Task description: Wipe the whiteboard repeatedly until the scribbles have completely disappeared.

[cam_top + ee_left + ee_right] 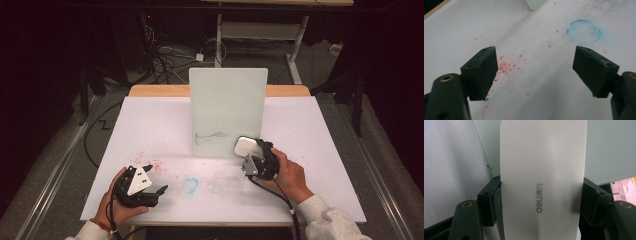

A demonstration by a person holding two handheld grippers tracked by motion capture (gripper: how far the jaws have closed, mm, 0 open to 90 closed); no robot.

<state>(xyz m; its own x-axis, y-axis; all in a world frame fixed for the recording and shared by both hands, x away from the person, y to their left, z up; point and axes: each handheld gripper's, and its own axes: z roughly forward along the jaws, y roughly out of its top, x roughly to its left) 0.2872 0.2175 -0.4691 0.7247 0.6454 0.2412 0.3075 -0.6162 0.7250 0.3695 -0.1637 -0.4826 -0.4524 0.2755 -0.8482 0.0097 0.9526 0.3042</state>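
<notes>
A white board (228,111) stands upright near the middle of the white tabletop (150,125), with a thin dark scribble (211,136) low on its face. The right gripper (257,155), held in the person's right hand (289,175), grips a pale rounded eraser (245,146) just at the board's lower right corner. The left gripper (154,181) rests near the tabletop's front edge, jaws apart. Red specks (150,162) and a blue ring mark (191,184) stain the surface between them.

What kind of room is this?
Probably a lab or workshop: a white-covered table holds an upright whiteboard, cables lie tangled on the floor, and a hand-held right gripper clamps a white eraser.
</notes>
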